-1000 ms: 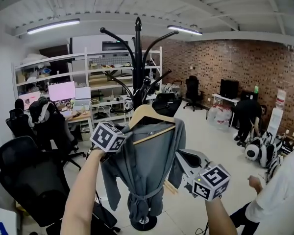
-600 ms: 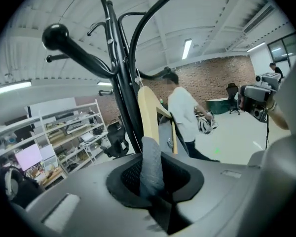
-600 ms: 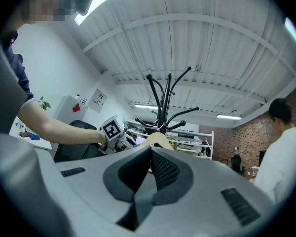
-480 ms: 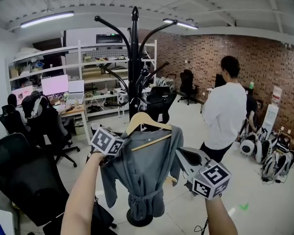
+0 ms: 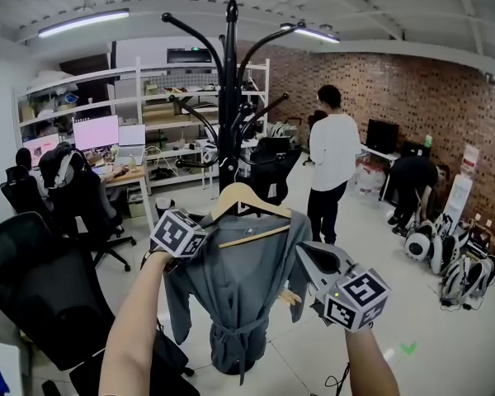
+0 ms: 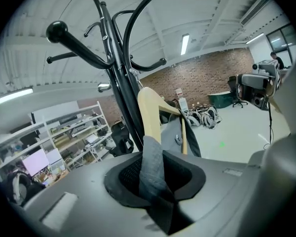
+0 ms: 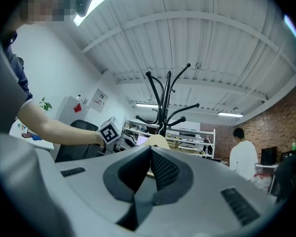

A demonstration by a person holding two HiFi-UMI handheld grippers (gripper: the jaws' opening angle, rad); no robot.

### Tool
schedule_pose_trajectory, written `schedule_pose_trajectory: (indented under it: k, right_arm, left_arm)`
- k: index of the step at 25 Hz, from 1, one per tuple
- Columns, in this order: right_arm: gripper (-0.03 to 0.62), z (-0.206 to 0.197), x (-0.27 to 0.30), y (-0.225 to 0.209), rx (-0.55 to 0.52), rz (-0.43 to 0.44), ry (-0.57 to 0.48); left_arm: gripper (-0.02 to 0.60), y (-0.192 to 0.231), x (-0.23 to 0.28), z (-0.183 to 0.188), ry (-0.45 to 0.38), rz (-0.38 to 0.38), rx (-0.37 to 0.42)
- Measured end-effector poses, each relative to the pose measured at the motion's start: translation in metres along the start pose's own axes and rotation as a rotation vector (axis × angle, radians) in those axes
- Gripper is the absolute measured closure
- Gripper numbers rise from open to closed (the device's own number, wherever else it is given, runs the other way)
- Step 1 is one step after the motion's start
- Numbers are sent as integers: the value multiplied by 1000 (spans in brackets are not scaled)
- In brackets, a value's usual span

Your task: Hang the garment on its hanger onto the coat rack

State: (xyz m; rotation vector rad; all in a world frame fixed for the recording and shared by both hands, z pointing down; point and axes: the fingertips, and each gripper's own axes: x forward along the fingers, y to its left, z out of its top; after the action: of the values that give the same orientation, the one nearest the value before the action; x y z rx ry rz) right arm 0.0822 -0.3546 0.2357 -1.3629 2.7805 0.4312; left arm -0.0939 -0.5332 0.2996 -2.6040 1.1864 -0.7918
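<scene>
garment (image 5: 235,279) on its wooden hanger (image 5: 246,198) sits mid-frame in the head view, tight against the coat rack (image 5: 230,89) pole, under the lower arms. It hasn't shifted against the pole over the last second. Can't confirm the hook is over an arm, it's lost against the pole.

What changed: left gripper (image 6: 155,177) jaws are opening, with a fold of shoulder fabric still between the pads. Reads as the release starting, so the rack should be carrying the weight. If the hook isn't seated, it drops.

right gripper (image 7: 149,157) is at the garment's lower right, near the sleeve, jaws closed on nothing.

Background: person in white (image 5: 334,159) walked from right edge to centre back, well apart from the rack.
</scene>
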Motion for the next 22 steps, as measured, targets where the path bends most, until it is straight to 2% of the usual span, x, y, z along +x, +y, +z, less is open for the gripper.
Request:
schedule_pose_trajectory:
  k: [2, 3, 5, 10, 13, 15, 18, 19, 20, 22]
  right_arm:
    - [594, -1, -2, -2, 4, 0, -5]
    - [594, -2, -2, -3, 7, 2, -6]
    - [594, -3, -3, -2, 12, 11, -8]
    - [594, -13, 4, 3, 38, 42, -1]
    - [594, -25, 11, 5, 52, 53, 20]
    - [594, -34, 14, 9, 65, 69, 33]
    - [594, -51, 17, 15, 81, 98, 53]
    - [594, -57, 17, 16, 84, 103, 60]
    - [594, -62, 17, 17, 89, 107, 66]
    - [594, -71, 15, 18, 107, 115, 67]
  left_arm:
    - [473, 3, -2, 0, -7, 35, 8]
    - [439, 5, -4, 1, -18, 55, 13]
    - [306, 9, -12, 4, -45, 96, 32]
    - [298, 11, -57, 26, -116, 222, 57]
    - [371, -7, -85, 33, -175, 273, 28]
    - [449, -25, -99, 31, -209, 324, 13]
    - [495, -56, -109, 14, -244, 406, -1]
    - [529, -66, -109, 6, -246, 417, -22]
    - [563, -78, -107, -3, -246, 407, -55]
    - [570, -103, -97, -20, -249, 341, -156]
